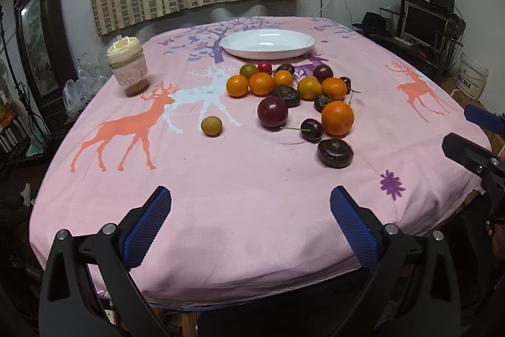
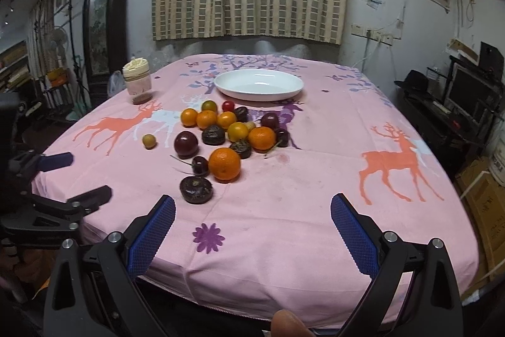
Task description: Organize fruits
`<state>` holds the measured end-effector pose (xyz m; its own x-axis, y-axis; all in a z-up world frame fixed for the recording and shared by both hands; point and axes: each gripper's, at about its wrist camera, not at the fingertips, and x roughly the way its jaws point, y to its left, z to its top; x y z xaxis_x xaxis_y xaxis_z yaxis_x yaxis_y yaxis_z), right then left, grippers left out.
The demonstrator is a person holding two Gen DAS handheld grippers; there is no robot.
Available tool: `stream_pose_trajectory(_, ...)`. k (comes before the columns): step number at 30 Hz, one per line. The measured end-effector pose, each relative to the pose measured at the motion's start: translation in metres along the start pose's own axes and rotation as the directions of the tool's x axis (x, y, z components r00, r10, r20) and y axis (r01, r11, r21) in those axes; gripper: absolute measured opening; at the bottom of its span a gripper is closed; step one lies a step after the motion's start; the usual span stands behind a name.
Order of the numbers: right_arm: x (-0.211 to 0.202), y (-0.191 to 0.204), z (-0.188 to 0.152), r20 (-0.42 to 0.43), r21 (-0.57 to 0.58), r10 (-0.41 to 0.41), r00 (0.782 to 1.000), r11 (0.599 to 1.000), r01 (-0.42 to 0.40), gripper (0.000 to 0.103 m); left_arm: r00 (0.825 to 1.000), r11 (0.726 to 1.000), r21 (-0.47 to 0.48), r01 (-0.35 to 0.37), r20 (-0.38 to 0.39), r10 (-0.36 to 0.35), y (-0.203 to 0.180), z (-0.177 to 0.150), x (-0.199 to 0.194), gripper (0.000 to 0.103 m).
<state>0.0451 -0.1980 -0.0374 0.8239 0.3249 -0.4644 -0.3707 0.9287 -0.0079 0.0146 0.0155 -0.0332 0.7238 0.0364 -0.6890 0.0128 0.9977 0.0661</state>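
Fruit heaped just before the white plate (image 1: 267,44)

Nearer than the plate, oranges (image 1: 337,118), plums (image 1: 272,111) and cherries (image 1: 311,130) cluster; the left gripper (image 1: 251,221) hangs spread wide, well short of it.

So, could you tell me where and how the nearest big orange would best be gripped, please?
Probably across the widest middle of the big orange, with the right hand-held gripper open and coming from above: it is round, and a cherry crowds its left side, so a low sideways approach looks risky.
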Motion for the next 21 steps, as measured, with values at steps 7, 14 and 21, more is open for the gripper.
stream_pose_trajectory(7,0.059,0.013,0.001,-0.127,-0.053,0.043,0.991,0.997,-0.05,0.088,0.998,0.997,-0.053,0.051,-0.02,-0.052,0.036,0.01,0.036,0.099)
stream_pose_trajectory(14,0.121,0.014,0.023,-0.226,0.007,0.097,0.969,0.995,-0.098,0.074,0.994,0.993,-0.059,0.1,-0.032,-0.102,0.065,0.03,0.065,0.099)
stream_pose_trajectory(21,0.157,0.014,0.022,-0.311,0.025,0.092,0.946,0.996,-0.089,0.071,0.994,0.995,0.022,0.101,-0.035,-0.1,0.067,0.052,0.089,0.099)
